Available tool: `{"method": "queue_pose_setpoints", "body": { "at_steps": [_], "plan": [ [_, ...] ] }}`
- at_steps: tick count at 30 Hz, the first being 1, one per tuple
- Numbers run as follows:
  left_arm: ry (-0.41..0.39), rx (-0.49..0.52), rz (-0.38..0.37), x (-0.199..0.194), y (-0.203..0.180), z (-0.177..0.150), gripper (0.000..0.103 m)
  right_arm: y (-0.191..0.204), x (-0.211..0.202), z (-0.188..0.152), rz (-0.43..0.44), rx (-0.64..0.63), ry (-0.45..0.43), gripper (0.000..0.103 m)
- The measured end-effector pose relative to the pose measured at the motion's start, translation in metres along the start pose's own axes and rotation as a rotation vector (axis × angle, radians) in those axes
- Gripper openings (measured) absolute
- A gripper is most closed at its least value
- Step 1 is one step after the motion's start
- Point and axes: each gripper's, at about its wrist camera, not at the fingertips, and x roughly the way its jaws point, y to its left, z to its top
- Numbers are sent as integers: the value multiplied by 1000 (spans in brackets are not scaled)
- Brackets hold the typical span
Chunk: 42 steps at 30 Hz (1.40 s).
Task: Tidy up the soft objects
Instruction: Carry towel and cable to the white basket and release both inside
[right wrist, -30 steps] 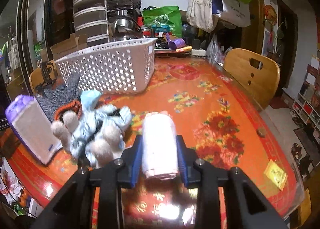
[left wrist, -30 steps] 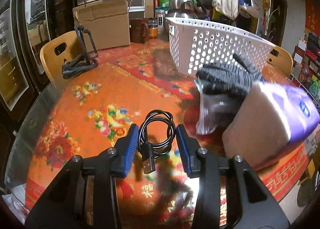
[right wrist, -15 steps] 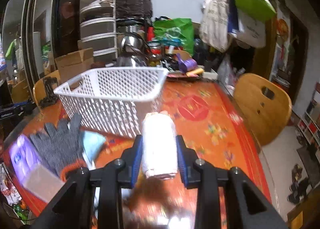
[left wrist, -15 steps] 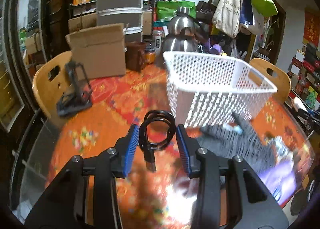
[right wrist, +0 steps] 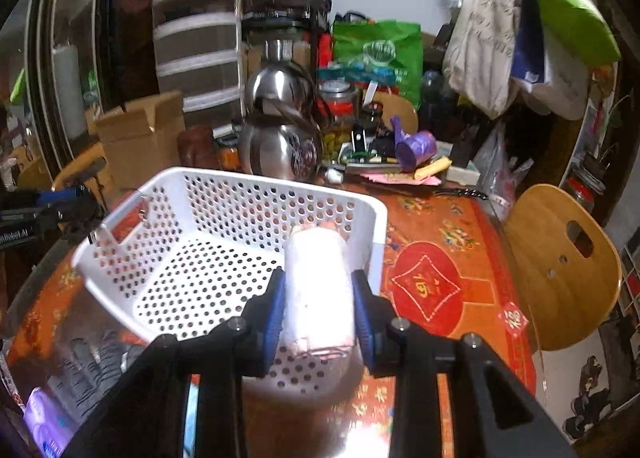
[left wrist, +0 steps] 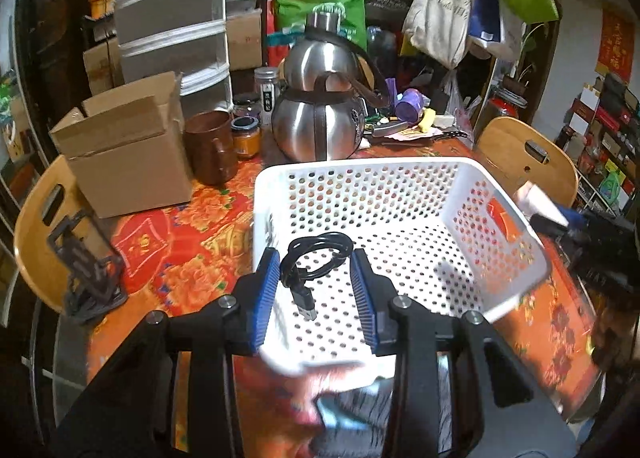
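Observation:
My left gripper (left wrist: 316, 278) is shut on a coiled black USB cable (left wrist: 314, 264) and holds it above the near-left part of the white perforated basket (left wrist: 460, 182). My right gripper (right wrist: 319, 294) is shut on a white roll of bags (right wrist: 318, 290) and holds it over the basket's near-right corner (right wrist: 372, 214). The basket looks empty inside. A grey knit glove (right wrist: 90, 366) and a purple tissue pack (right wrist: 44, 422) lie on the table in front of the basket.
A cardboard box (left wrist: 128, 150), a brown mug (left wrist: 210, 148), jars and a steel kettle (left wrist: 320, 118) stand behind the basket. A black stand (left wrist: 86, 278) sits at the left table edge. Wooden chairs (right wrist: 560, 266) flank the table.
Both grippers rose from the table with their loads and moved forward over the basket. The glove and tissue pack dropped to the bottom of the views.

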Motion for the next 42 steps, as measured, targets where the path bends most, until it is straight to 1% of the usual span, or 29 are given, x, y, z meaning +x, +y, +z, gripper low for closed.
{"method": "queue_pose_setpoints", "body": {
  "at_steps": [2, 5, 8, 11, 13, 14, 15, 16, 17, 18, 20, 25, 36, 40, 42],
  "plan": [
    [36, -14, 0, 19, -2, 10, 34, 1, 16, 3, -3, -1, 27, 31],
    [63, -16, 9, 37, -2, 14, 34, 8, 22, 2, 3, -15, 35, 31],
    [64, -22, -5, 42, -3, 12, 34, 13, 20, 1, 18, -17, 19, 31],
    [55, -19, -7, 42, -5, 10, 34, 13, 23, -1, 19, -12, 23, 31],
    [50, -27, -6, 43, -4, 9, 36, 13, 25, -3, 31, -6, 26, 31],
    [46, -32, -7, 43, -3, 8, 47, 14, 26, -4, 32, -4, 27, 33],
    [46, -33, -12, 43, -3, 8, 65, 14, 27, -4, 30, -4, 27, 43],
    [32, -35, -8, 41, -2, 7, 74, 13, 25, -5, 24, 1, 17, 53],
    [15, -35, 2, 38, -2, 6, 84, 13, 23, -6, 22, 2, 5, 75],
    [0, -30, 11, 35, -1, 5, 85, 12, 20, -7, 12, 0, -10, 80],
    [-16, -19, 12, 29, -1, 3, 85, 12, 15, -8, -12, -9, -29, 80],
    [-13, -2, 21, 22, -1, -1, 85, 2, 12, -7, -1, 29, -26, 80],
    [-28, -22, 19, 5, 6, -14, 85, 1, 2, -15, 7, 36, -28, 80],
    [-41, -14, 28, -17, 7, -29, 85, -2, -10, -23, -7, 59, -40, 80],
    [-61, -1, 32, -33, 9, -39, 85, -5, -22, -31, 2, 75, -51, 80]
  ]
}}
